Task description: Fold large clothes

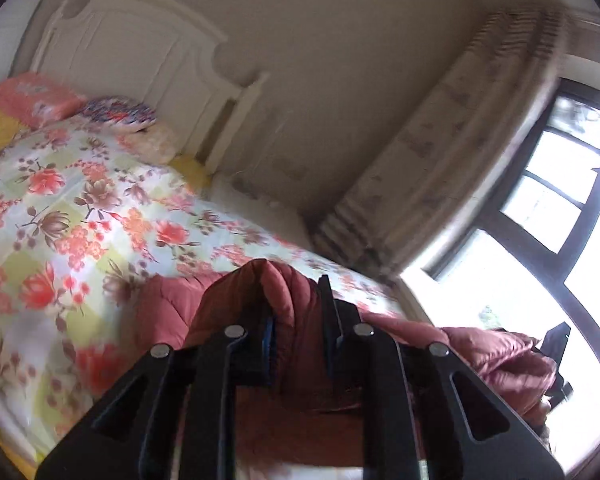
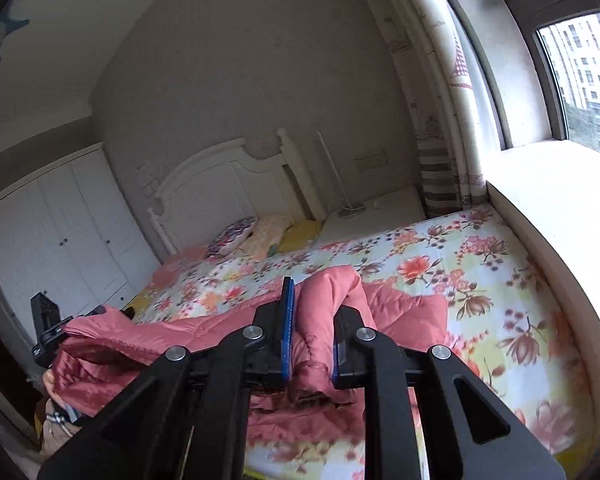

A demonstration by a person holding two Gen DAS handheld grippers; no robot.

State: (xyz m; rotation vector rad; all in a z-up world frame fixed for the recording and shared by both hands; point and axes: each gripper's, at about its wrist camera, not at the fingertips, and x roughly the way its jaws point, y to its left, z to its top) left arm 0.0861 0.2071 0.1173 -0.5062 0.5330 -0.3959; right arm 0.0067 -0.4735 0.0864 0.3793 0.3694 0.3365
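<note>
A pink quilted jacket [image 1: 496,354] hangs stretched between my two grippers above the bed. My left gripper [image 1: 296,286] is shut on a bunched fold of its edge, which bulges up between the black fingers. Its far end reaches the right gripper's black body [image 1: 556,342] near the window. In the right wrist view my right gripper [image 2: 314,302] is shut on another padded fold of the jacket [image 2: 404,312]. From there the fabric runs left to the left gripper [image 2: 46,324], and its lower part drapes onto the floral sheet.
The bed with a floral sheet [image 2: 480,280] fills the space below, with pillows [image 2: 236,236] at the white headboard [image 2: 220,184]. A window ledge [image 2: 548,208] borders its right side. A white wardrobe [image 2: 56,232] stands at the left. A person's wrist with a bracelet [image 2: 58,420] shows at the lower left.
</note>
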